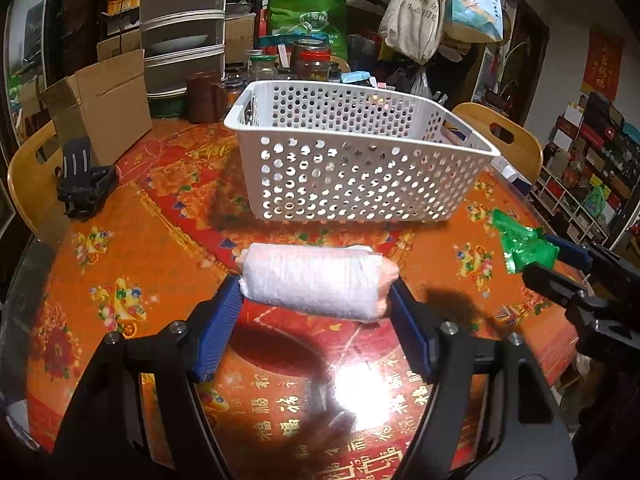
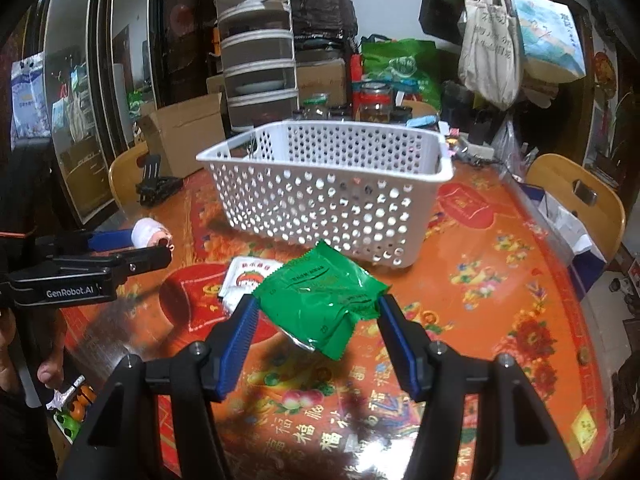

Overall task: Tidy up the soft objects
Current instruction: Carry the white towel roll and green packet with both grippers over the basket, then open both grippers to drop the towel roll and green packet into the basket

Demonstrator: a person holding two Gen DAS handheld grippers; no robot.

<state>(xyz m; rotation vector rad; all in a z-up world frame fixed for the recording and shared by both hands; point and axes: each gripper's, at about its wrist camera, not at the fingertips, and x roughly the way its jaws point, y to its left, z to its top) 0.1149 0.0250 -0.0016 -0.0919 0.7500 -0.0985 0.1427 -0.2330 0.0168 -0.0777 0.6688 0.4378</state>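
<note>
My left gripper (image 1: 314,292) is shut on a white rolled towel (image 1: 314,280) with pink ends, held above the table in front of the white perforated basket (image 1: 352,172). My right gripper (image 2: 316,308) is shut on a crumpled green packet (image 2: 320,300), held above the table before the basket (image 2: 320,196). The right gripper with the green packet (image 1: 524,244) shows at the right of the left wrist view. The left gripper with the towel (image 2: 150,232) shows at the left of the right wrist view. A white sachet (image 2: 248,280) with a red picture lies on the table under the green packet.
The round table (image 1: 140,240) has a red-orange glossy cover. A cardboard box (image 1: 100,100), a black clip stand (image 1: 84,188), jars (image 1: 312,60) and stacked containers (image 1: 180,32) stand behind the basket. Wooden chairs (image 1: 504,140) flank the table. Bags (image 1: 416,12) hang at the back right.
</note>
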